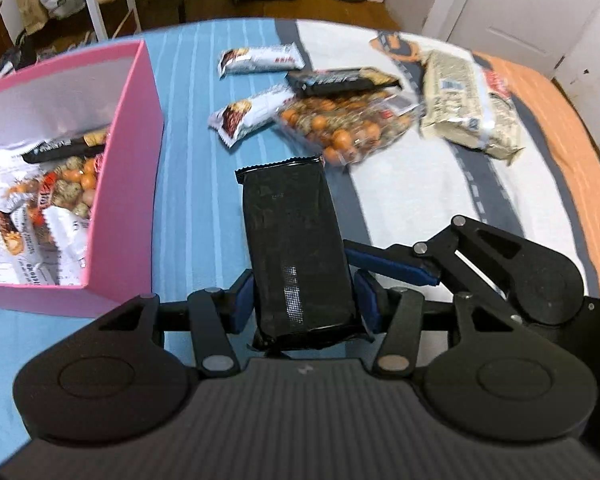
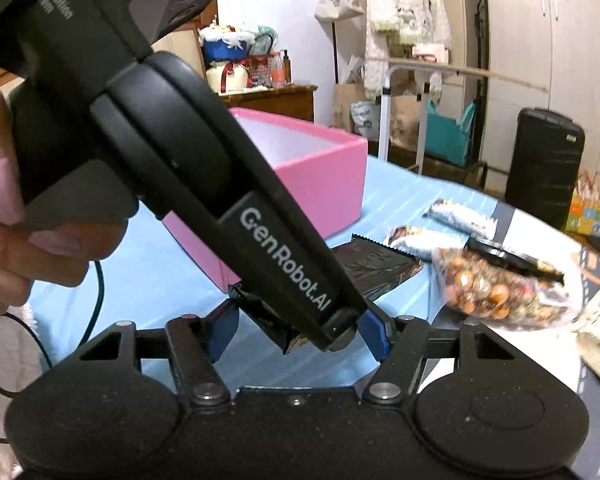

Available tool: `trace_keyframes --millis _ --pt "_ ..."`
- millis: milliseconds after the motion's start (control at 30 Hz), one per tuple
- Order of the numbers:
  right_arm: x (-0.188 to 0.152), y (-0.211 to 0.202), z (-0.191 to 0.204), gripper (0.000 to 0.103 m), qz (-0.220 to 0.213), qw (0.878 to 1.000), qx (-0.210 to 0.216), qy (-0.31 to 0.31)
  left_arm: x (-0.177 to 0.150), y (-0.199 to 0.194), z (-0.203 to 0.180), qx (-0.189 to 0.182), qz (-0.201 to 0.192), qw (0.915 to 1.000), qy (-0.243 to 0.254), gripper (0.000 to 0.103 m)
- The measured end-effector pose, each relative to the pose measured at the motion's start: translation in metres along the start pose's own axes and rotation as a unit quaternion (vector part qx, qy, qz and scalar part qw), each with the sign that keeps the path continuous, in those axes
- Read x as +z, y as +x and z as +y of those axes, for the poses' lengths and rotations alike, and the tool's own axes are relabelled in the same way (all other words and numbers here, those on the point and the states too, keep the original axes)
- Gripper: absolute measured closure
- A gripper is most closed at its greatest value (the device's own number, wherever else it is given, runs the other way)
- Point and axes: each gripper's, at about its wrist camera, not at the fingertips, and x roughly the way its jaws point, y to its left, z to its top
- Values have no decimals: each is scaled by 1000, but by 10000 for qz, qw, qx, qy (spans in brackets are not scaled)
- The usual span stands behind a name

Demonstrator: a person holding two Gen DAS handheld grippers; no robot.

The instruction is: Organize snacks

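My left gripper [image 1: 304, 300] has its blue-padded fingers [image 1: 240, 304] clamped on the sides of a flat black foil snack packet [image 1: 296, 248], which hangs lifted over the light blue striped cloth [image 1: 196, 184] covering the worktop. In the right wrist view my right gripper [image 2: 300, 332] sits just behind it, fingers [image 2: 374, 334] apart and flanking the left gripper's nose and the packet's lower end; I cannot tell whether they touch either. A hand [image 2: 16, 240] with pale pink nails grips the left gripper's black handle. Just left of the packet stands an open pink cardboard box [image 1: 134, 168] with a white interior, already holding white-wrapped bars, a black bar and a bag of orange and speckled balls. Beyond the packet, loose on the cloth, lie two white-wrapped bars [image 1: 256, 114], a black-wrapped bar [image 1: 340, 80], a clear bag of orange and speckled round snacks [image 1: 348, 128] and a pale cream block packet [image 1: 460, 104].
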Motion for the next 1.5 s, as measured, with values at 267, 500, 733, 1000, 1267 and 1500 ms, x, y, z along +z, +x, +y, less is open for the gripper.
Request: trace_keyframes --millis 267,500,733,1000,1267,1500 --pt "23 -24 20 34 -182 9992 -32 -361 -7 -47 -5 135 -370 9992 -52 52" --pt "69 -31 48 35 -161 9934 218 -1115 -3 -103 23 270 -474 9984 -159 51" --pt "111 4 65 36 -490 9903 413 -1232 8 -126 66 906 -944 9907 -377 51" --pt "145 75 66 36 -569 9860 1264 -922 21 -116 154 1237 -1022 9797 -1197 52" --pt "151 144 67 36 -179 9865 1390 -842 28 -68 215 1304 -959 9709 -1763 52" --pt "137 123 63 28 104 9886 1069 -1053 26 -55 205 2614 -850 9527 -1298 52"
